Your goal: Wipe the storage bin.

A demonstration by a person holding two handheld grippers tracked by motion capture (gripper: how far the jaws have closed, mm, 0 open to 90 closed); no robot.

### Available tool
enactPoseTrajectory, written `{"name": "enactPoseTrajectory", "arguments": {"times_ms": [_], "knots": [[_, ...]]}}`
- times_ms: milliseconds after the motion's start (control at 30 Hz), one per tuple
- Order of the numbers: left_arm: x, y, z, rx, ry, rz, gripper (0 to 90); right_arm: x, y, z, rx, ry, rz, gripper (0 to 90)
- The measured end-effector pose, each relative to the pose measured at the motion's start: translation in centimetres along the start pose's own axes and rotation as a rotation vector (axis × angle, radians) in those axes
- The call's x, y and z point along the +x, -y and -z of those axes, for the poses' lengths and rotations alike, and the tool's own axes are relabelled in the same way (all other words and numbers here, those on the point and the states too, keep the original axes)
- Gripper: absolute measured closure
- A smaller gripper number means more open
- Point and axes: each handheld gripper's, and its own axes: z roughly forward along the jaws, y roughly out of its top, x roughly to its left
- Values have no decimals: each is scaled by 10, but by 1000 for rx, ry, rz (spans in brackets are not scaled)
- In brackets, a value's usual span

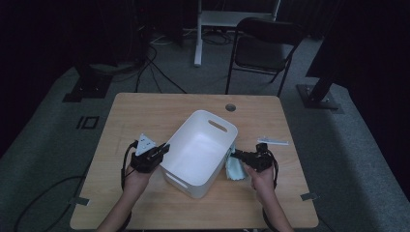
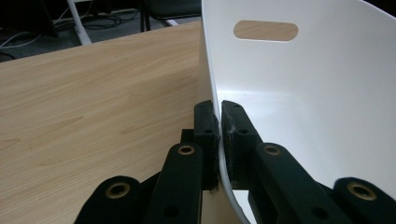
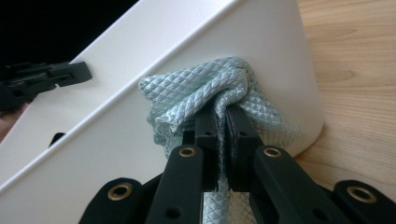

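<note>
A white plastic bin with handle slots stands mid-table, empty inside. My left gripper is shut on the bin's left wall, one pad outside and one inside the rim. My right gripper is shut on a pale green quilted cloth, which hangs bunched against the bin's right outer wall. In the high view the cloth droops down beside the bin to the table. The left gripper also shows far off at the bin's opposite rim in the right gripper view.
The wooden table has a round cable hole at the back. A small white strip lies at the right near my right hand. A dark folding chair and a white stand sit behind the table.
</note>
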Motion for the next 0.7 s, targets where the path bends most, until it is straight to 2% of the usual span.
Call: {"name": "enactPoseTrajectory", "arguments": {"times_ms": [133,267,700], "knots": [[0,0,0,0,-1,2,858,-4,2,-2,7,5,-5,854],[0,0,0,0,-1,1,858,-6,5,-6,23,33,-2,854],[0,0,0,0,-3,2,858,-18,13,-16,64,77,-24,854]]}}
